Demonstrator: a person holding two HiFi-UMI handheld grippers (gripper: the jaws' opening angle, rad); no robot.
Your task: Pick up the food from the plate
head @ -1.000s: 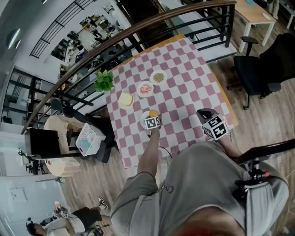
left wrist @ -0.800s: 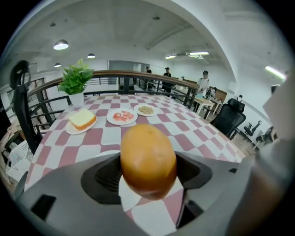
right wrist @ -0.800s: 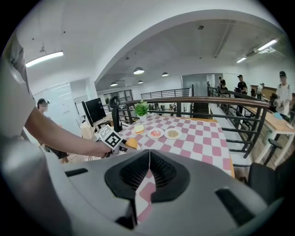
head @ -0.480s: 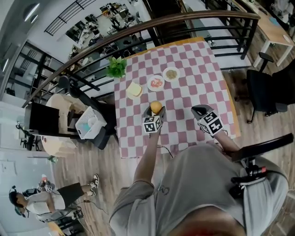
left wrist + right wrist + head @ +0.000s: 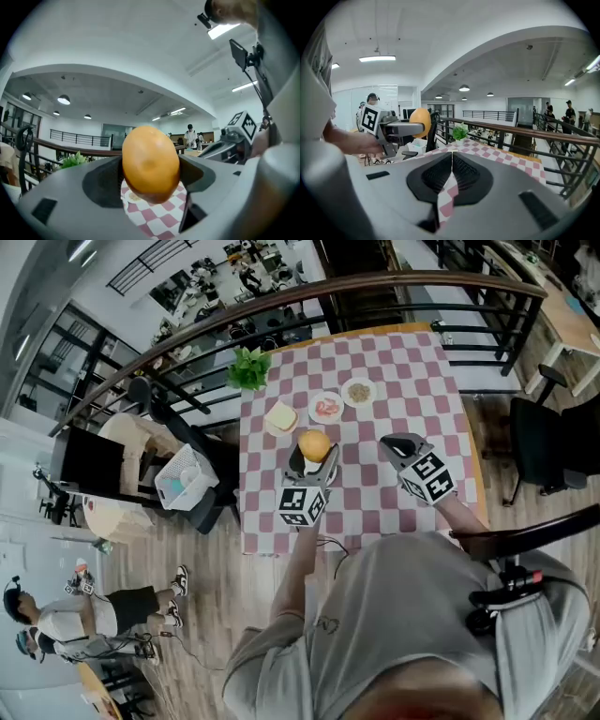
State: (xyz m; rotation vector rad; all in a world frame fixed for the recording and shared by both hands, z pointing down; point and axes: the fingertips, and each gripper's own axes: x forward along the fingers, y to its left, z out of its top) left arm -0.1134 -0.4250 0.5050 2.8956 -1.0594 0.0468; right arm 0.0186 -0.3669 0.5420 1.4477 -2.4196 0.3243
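A smooth, oval, orange-yellow bun (image 5: pixel 151 164) is gripped between the fingers of the left gripper (image 5: pixel 313 455), held above the checked table (image 5: pixel 403 371). The fingers of the right gripper (image 5: pixel 392 443) are pressed together, empty.

No readable lettering (perhaps too small)

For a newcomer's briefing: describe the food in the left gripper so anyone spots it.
Over the near half of the pink-and-white checked table, the left gripper clamps a round orange food item. It alone is lifted; the pale slice and red-topped plate lie flat behind.
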